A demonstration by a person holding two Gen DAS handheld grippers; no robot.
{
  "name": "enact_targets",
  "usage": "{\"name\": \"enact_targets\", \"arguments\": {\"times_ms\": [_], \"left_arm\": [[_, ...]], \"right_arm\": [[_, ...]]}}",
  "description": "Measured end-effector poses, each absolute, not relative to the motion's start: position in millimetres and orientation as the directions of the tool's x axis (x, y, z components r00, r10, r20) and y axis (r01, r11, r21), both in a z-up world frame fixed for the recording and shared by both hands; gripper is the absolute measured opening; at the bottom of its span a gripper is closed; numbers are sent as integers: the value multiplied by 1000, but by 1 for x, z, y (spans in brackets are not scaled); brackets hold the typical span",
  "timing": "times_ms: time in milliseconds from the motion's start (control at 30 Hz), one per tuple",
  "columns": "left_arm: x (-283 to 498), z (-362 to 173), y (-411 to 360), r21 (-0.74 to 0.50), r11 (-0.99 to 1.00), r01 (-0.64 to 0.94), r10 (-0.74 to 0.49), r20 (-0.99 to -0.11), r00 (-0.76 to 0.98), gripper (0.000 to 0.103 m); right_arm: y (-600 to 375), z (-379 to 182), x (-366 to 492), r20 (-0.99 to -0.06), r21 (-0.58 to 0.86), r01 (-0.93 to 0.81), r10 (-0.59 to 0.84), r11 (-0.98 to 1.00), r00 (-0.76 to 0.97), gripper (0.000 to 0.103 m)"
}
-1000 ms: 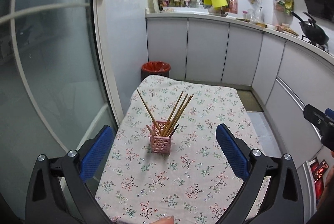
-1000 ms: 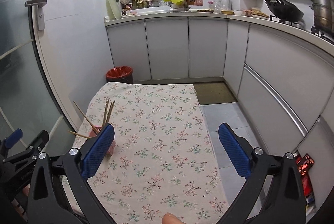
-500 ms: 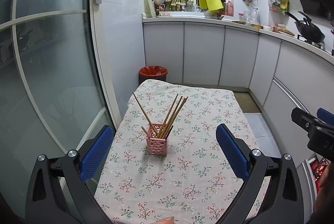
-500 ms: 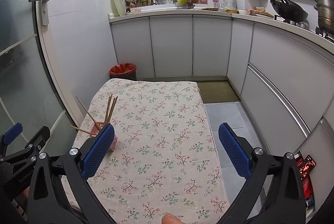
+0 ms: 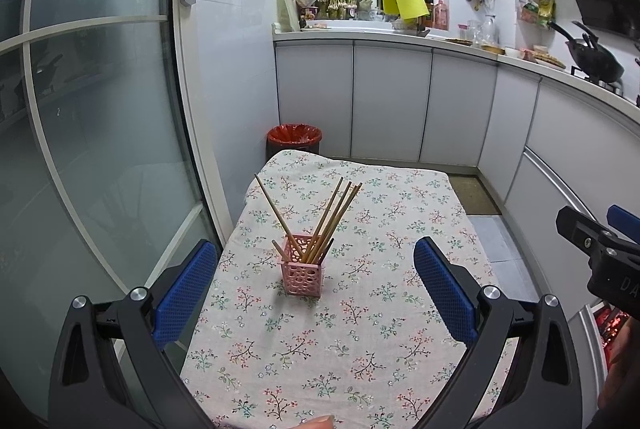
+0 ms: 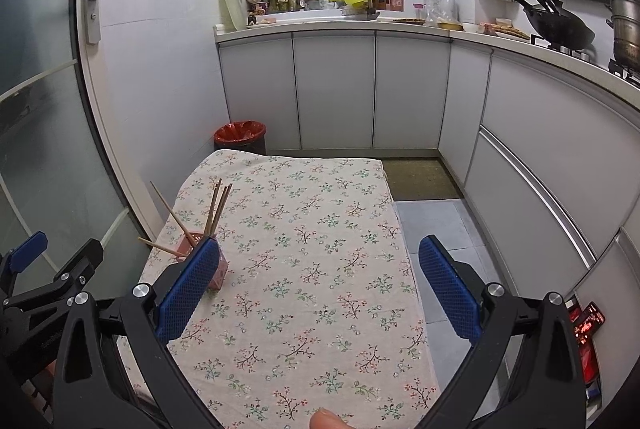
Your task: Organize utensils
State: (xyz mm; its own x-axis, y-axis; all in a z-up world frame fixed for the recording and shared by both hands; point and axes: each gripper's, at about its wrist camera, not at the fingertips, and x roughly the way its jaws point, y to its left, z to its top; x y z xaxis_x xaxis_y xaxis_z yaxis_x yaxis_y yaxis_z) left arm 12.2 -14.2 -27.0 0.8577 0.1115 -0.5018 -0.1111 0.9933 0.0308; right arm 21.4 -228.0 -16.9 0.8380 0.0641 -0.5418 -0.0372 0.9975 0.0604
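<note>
Chopsticks [image 5: 320,225] stand bunched in a pink holder [image 5: 302,265] on the counter [image 5: 360,329], which is covered by a floral cloth. Most lean right; one leans left, and one lies low, poking out over the holder's left rim in the right wrist view. Holder sits toward the counter's left side, near the edge facing the glass door [image 5: 100,129]. Rest of the cloth is bare: open room right of the holder and toward the far edge. Far edge ends just short of a red bin [image 5: 294,137] and white cabinets [image 5: 392,105]. Right edge drops to tiled floor [image 6: 436,229], with a narrow aisle to the lower cabinets.

Left gripper [image 5: 316,287] hovers above the near part of the counter, jaws spread wide, nothing between them, holder centred ahead and clear of both pads. Right gripper [image 6: 318,285] also hovers with jaws spread wide and empty; its left pad overlaps the holder in view, contact can't be told.
</note>
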Motion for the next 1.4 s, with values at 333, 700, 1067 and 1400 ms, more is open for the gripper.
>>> {"name": "enact_targets", "arguments": {"times_ms": [333,700,1067,1400], "left_arm": [[12,-27,-14,29,994,-109,109,-502,858,96],[12,-26,-15,28,993,-111,110,-499,860,96],[11,-25,-15,29,994,-110,110,-498,860,96],[11,-25,-16,27,994,-110,109,-496,861,96]], "right_arm": [[-227,-15,22,-538,61,-42,68,997,840,96],[-226,-14,20,-534,60,-45,70,997,842,96],[-224,-13,22,-534,65,-52,79,997,842,96],[-224,-13,22,-533,66,-52,79,996,842,96]]}}
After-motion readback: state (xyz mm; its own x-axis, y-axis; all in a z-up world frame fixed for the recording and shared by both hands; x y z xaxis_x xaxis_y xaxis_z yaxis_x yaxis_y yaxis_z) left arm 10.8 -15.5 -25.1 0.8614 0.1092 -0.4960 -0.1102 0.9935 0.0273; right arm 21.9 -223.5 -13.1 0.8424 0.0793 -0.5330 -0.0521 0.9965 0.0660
